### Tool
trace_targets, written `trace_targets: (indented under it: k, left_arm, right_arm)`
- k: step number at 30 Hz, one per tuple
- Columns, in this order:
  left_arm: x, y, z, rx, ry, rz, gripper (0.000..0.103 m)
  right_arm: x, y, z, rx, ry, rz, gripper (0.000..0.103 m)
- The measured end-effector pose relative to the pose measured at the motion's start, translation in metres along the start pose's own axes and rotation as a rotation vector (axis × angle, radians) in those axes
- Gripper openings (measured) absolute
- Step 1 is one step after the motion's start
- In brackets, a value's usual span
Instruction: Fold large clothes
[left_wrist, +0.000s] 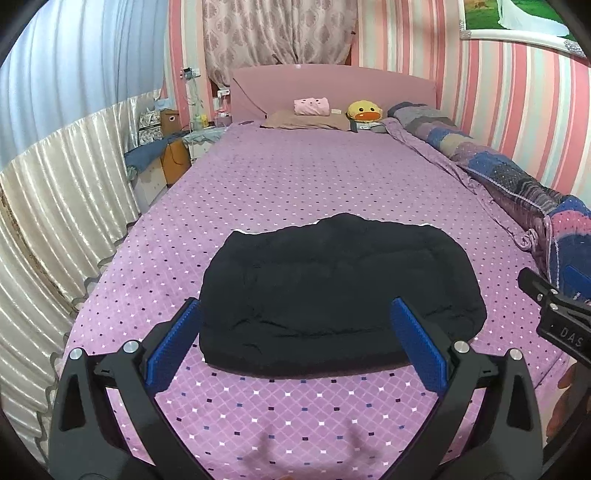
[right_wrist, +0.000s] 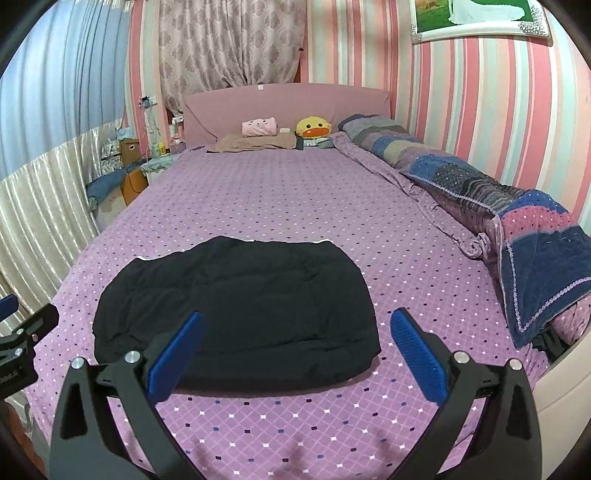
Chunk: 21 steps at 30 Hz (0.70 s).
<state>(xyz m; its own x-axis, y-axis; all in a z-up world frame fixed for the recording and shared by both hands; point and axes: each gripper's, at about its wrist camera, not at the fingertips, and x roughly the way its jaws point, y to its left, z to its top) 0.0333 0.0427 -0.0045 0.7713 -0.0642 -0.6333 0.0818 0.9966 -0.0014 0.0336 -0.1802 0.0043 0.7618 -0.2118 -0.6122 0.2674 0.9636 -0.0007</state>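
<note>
I see the black garment (left_wrist: 332, 295) folded on the bed (left_wrist: 295, 177), long axis 9-to-3. It lies at 12 o'clock from my left gripper (left_wrist: 295, 343), 11 o'clock from my right gripper (right_wrist: 295, 350). Both gape wide, holding nothing; left looks nearer-centred.

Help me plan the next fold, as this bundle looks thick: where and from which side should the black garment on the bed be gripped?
Grip the black garment at its two near corners, one per hand-held gripper, coming in low from the foot of the bed. The near edge faces both open grippers, left and right, and lies puffy on the purple bedsheet, probably thick enough to pinch.
</note>
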Motion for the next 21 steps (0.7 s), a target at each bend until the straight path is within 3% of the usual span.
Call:
trace_targets:
  k: [16, 21]
  left_arm:
    - [-0.002, 0.001, 0.001, 0.021, -0.036, 0.035, 0.1]
    - [-0.003, 0.004, 0.004, 0.007, -0.037, 0.014, 0.1]
  right_arm:
    - [0.005, 0.012, 0.004, -0.017, 0.01, -0.007, 0.101]
    - [0.005, 0.011, 0.004, -0.014, 0.009, -0.01, 0.101]
